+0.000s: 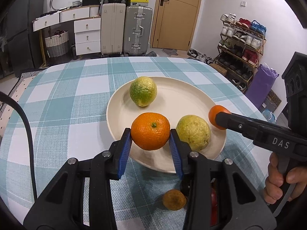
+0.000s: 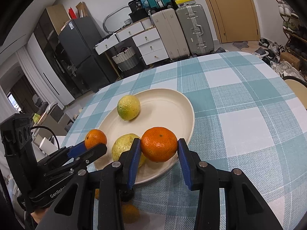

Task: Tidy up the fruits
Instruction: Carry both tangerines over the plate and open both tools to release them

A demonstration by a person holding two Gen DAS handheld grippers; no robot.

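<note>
Left gripper clamping one orange; right gripper clamping another orange, both above plate; brownish fruit lying half-hidden beneath fingers.

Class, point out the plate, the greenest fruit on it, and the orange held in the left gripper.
plate [image 1: 184, 88], left wrist view, bare far rim.
greenest fruit [image 1: 143, 91], left wrist view, front face.
orange [image 1: 150, 131], left wrist view, middle.

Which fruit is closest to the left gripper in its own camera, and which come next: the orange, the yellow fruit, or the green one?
From the left gripper:
1. Orange, between its fingers.
2. Yellow fruit, just right, on the plate's near edge.
3. Green fruit, at the plate's back.
</note>
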